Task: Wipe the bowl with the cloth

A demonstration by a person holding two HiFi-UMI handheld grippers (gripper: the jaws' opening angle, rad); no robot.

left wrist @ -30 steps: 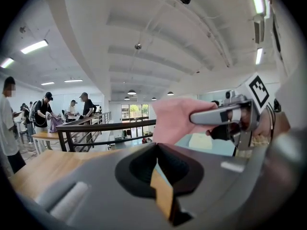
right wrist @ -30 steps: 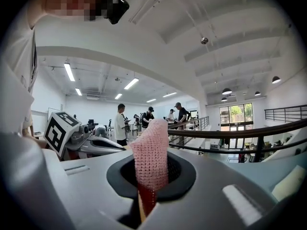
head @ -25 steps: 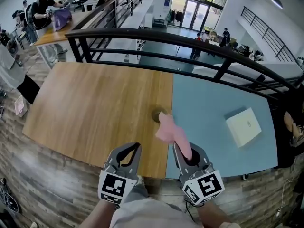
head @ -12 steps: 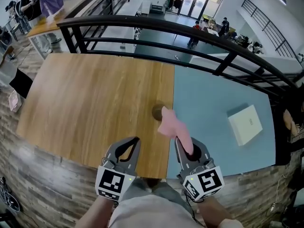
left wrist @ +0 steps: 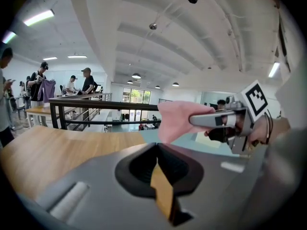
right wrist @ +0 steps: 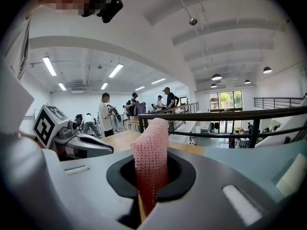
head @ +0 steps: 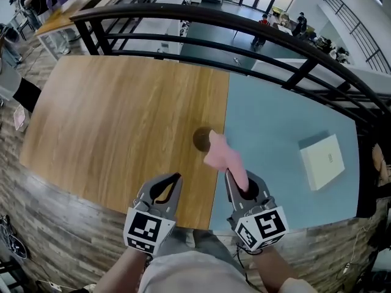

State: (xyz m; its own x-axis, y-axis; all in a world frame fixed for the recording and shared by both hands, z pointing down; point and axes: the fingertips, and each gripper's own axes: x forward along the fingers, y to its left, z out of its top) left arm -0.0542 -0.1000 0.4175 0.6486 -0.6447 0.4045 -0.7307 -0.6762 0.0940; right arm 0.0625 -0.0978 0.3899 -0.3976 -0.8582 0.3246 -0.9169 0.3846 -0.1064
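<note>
A small brown bowl [head: 200, 139] stands on the table where the wooden half [head: 122, 121] meets the blue half [head: 275, 133]. A pink knitted cloth [head: 223, 156] sticks forward out of my right gripper [head: 230, 174], which is shut on it; the cloth's far end hangs just right of the bowl. In the right gripper view the cloth [right wrist: 151, 150] rises from between the closed jaws. My left gripper [head: 177, 177] is shut and empty, near the table's front edge, left of the right one. The left gripper view shows the cloth [left wrist: 176, 119] and no bowl.
A white flat box [head: 322, 161] lies on the blue half at the right. A black railing [head: 244, 23] runs along the table's far side. Beyond it are other tables and several people. The wooden floor lies below the table's near edge.
The table has slid up and back in the picture while both grippers stay side by side. The bowl now shows more fully left of the cloth's tip. Both grips are unchanged.
</note>
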